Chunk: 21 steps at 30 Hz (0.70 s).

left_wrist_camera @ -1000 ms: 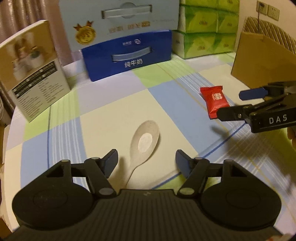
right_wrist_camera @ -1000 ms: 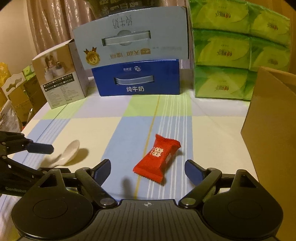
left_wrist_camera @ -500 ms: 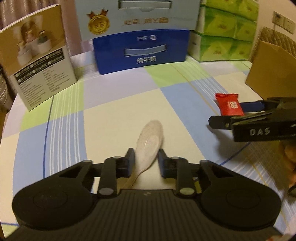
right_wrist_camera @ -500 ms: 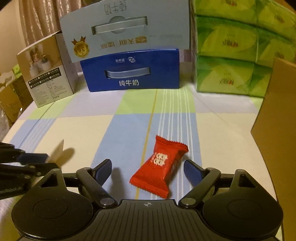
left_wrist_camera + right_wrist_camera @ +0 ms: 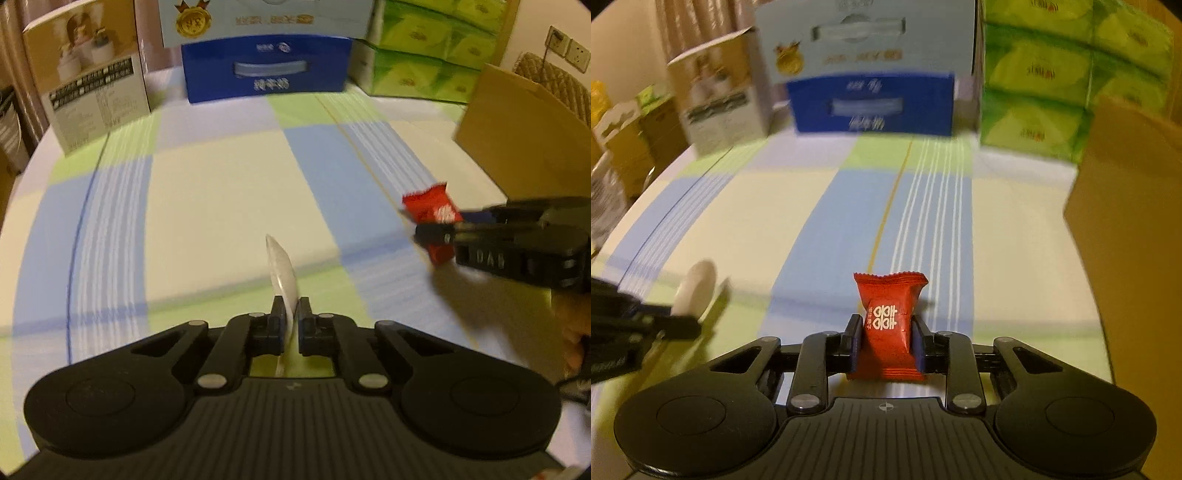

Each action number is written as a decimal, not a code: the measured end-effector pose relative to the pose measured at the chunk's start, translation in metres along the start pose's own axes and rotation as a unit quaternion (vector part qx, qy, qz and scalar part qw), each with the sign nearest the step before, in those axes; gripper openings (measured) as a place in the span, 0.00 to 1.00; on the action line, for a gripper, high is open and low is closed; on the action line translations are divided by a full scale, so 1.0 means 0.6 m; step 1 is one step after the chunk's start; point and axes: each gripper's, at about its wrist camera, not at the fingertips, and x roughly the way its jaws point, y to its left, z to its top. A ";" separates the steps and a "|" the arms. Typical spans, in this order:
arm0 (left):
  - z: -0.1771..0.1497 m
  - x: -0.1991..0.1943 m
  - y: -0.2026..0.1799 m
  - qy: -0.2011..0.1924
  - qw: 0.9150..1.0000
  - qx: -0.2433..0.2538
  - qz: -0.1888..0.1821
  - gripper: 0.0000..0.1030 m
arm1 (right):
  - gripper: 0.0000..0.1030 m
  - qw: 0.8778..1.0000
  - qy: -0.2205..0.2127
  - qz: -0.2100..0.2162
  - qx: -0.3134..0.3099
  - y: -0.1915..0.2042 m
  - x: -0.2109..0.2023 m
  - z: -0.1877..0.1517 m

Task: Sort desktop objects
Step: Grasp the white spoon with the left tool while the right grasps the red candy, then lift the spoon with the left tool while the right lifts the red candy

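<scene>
The checked counter (image 5: 820, 206) lay under both tools, a brown cardboard box (image 5: 1130, 236) standing to the right. The right tongs (image 5: 886, 336) pinched the red candy packet (image 5: 890, 317) clear of the cloth; the left tongs (image 5: 287, 317) gripped the pale spoon (image 5: 282, 273) edge-on. Carrying each steadily, grips firm, seemed wise, the spoon's thin hold likeliest to slip.

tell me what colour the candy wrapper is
Red with white print; the candy shows best in the right wrist view, held in the right gripper.
</scene>
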 end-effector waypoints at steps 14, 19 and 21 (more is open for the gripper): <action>-0.163 -0.152 -0.119 -0.011 1.000 -0.025 -0.004 0.04 | 0.23 1.000 0.004 0.029 -0.004 0.004 -0.205 -0.182; -0.189 -0.163 -0.134 -0.023 0.999 -0.033 -0.003 0.31 | 0.23 0.999 -0.004 0.036 0.012 0.003 -0.207 -0.209; -0.196 -0.168 -0.133 -0.029 0.999 -0.031 -0.003 0.34 | 0.23 0.999 -0.005 0.034 0.017 0.001 -0.208 -0.212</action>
